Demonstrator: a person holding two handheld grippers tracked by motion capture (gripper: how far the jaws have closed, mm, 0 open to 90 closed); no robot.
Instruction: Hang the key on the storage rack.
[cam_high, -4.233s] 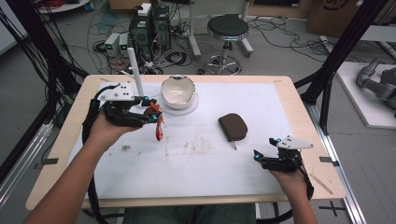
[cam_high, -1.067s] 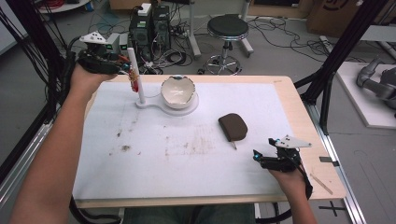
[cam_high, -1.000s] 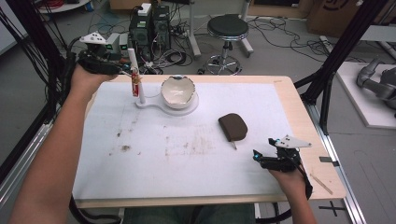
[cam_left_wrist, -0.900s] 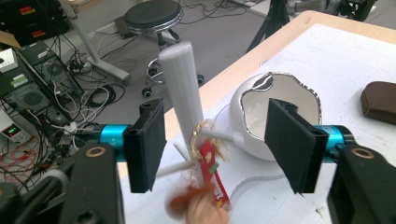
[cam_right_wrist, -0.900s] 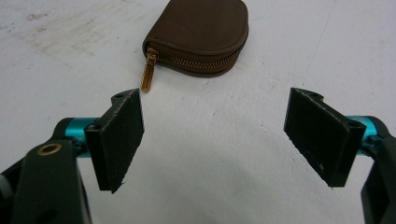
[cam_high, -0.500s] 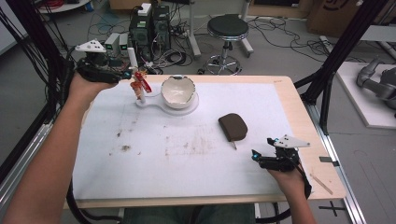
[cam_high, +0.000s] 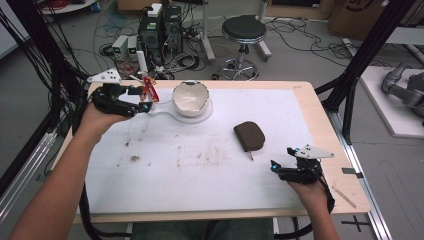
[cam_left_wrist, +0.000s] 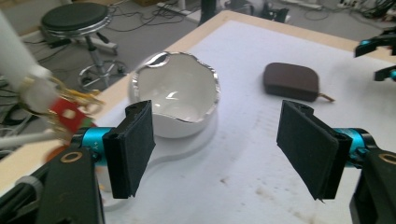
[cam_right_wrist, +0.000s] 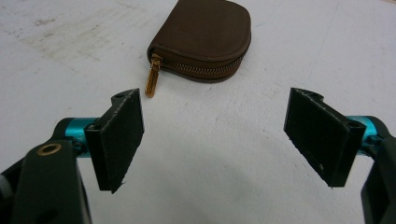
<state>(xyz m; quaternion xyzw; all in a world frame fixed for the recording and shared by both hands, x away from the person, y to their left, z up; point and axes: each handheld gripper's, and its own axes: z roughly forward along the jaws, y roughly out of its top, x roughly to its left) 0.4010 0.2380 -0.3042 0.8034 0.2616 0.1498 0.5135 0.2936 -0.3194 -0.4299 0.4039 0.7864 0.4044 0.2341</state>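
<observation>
Nearest the person, the right gripper (cam_right_wrist: 212, 126) rests low over the white mat with its jaws spread wide and nothing between them. The brown zip pouch (cam_right_wrist: 205, 39) lies just ahead of it, closed, with its gold pull pointing back toward the gripper. There is open mat all around that hand, and the wooden table edge (cam_high: 320, 125) is near on its outer side, so it is best kept where it is. Farther up on the other side, the left gripper (cam_left_wrist: 215, 140) has just been opening its jaws, and they stand well apart with nothing between the pads. The red and gold keychain (cam_high: 148, 90) is outside them, just beside the left pad, and appears to hang on the white post (cam_high: 141, 60), though it is too blurred to show how it sits. The step in hand looks like letting go of the keychain and coming away. To do that well, keep the jaws wide and draw the hand straight back toward the bare mat, so the near pad does not catch the dangling charm and drag it off. The white bowl (cam_left_wrist: 175, 100) with its wavy rim stands close ahead on the same flat stand (cam_high: 165, 112), which leaves little room forward. Behind the post is the far table edge, then cables and a stool (cam_high: 243, 30) on the floor.
</observation>
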